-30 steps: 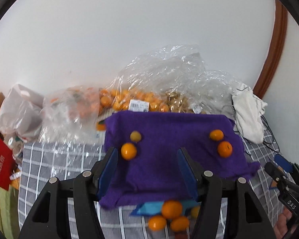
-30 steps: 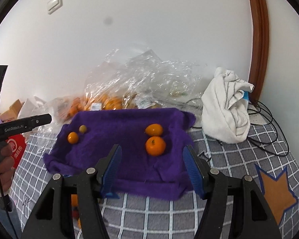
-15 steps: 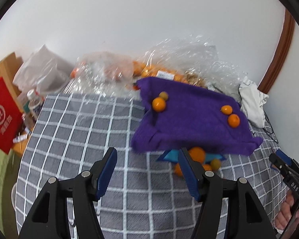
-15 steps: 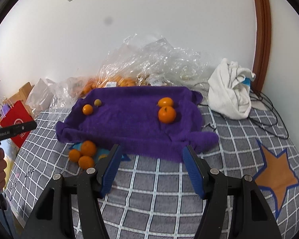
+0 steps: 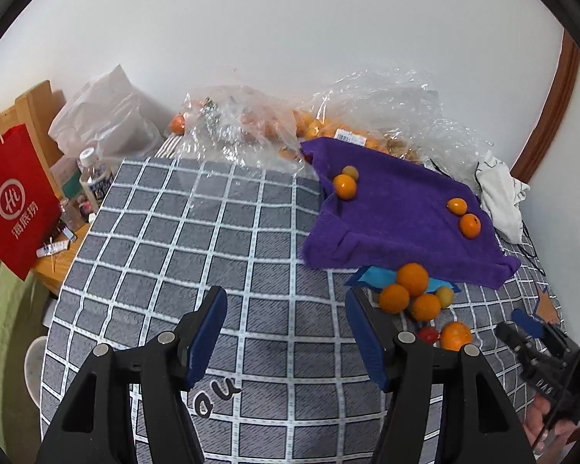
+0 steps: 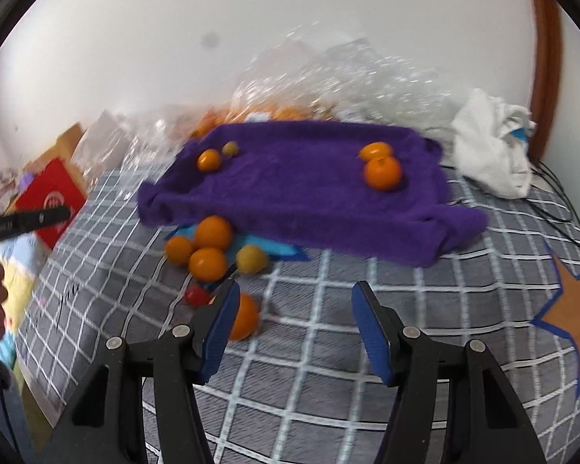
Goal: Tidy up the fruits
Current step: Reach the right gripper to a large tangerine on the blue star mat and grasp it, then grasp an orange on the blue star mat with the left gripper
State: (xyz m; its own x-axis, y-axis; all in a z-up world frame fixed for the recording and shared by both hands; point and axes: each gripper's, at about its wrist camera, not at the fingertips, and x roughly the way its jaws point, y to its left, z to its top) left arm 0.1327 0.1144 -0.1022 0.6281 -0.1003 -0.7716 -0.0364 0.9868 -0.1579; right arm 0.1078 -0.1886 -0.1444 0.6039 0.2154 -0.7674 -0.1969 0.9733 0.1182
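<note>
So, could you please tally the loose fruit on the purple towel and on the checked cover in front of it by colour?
Orange fruit, on the purple towel and the checked cover: 7, e.g.
Yellowish fruit: 2, e.g.
Red fruit: 1
Total: 10, not counting the bagged fruit behind.

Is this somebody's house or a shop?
Most likely a room in a home, not a shop. A checked cloth covers the table, a crumpled white rag lies by the wall, and a red shopping bag stands beside it, with oranges loose near a purple towel.
</note>
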